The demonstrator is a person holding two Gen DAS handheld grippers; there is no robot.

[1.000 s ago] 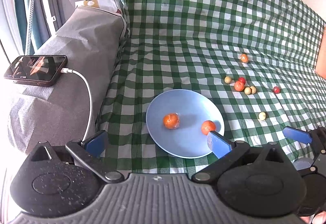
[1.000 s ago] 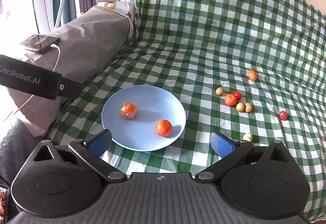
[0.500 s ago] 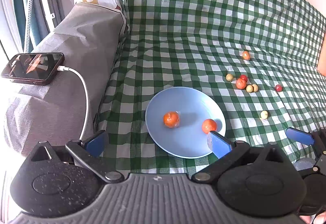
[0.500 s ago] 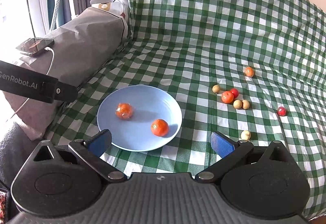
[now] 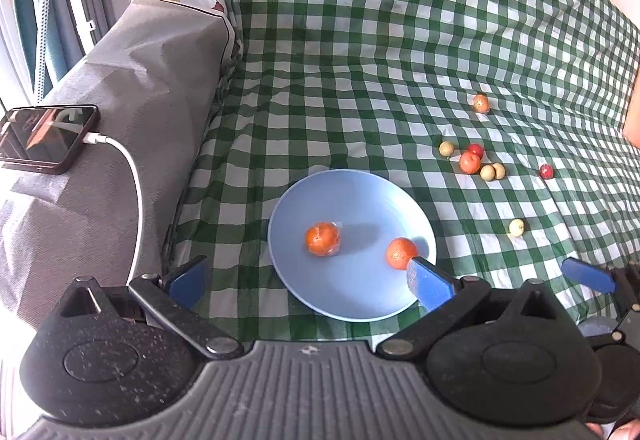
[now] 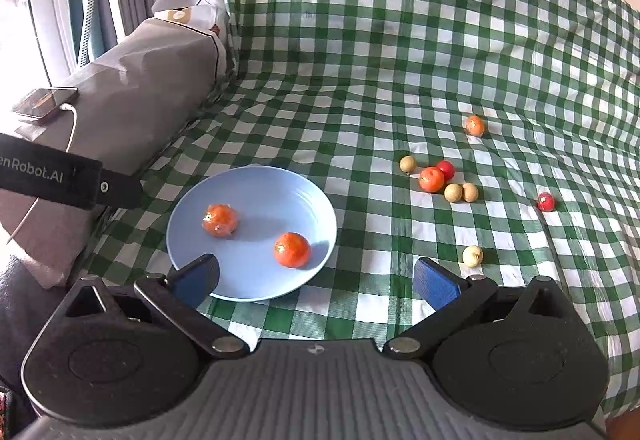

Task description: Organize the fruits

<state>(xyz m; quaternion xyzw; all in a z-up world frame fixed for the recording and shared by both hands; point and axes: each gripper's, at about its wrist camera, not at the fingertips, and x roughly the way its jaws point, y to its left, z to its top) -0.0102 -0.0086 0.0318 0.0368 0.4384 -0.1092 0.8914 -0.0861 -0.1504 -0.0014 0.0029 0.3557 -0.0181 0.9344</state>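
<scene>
A light blue plate (image 5: 360,200) (image 6: 256,184) lies on the green checked cloth and holds two orange tangerines (image 5: 322,239) (image 6: 292,249). More small fruits lie loose to its right: an orange one (image 6: 431,179), red ones (image 6: 545,201), beige ones (image 6: 473,255) and a far orange one (image 6: 475,125). My left gripper (image 5: 308,280) is open and empty over the plate's near edge. My right gripper (image 6: 316,278) is open and empty, just before the plate. Its finger also shows in the left wrist view (image 5: 588,275).
A grey cushion (image 5: 120,88) rises at the left with a phone (image 5: 46,138) and white charging cable (image 5: 132,196) on it. The checked cloth (image 6: 400,20) climbs the backrest behind. The left gripper's body (image 6: 60,180) shows at the left of the right wrist view.
Both grippers have shifted slightly; the right one has moved a little forward and right, so the plate sits further left in its view. Nothing was grasped.
</scene>
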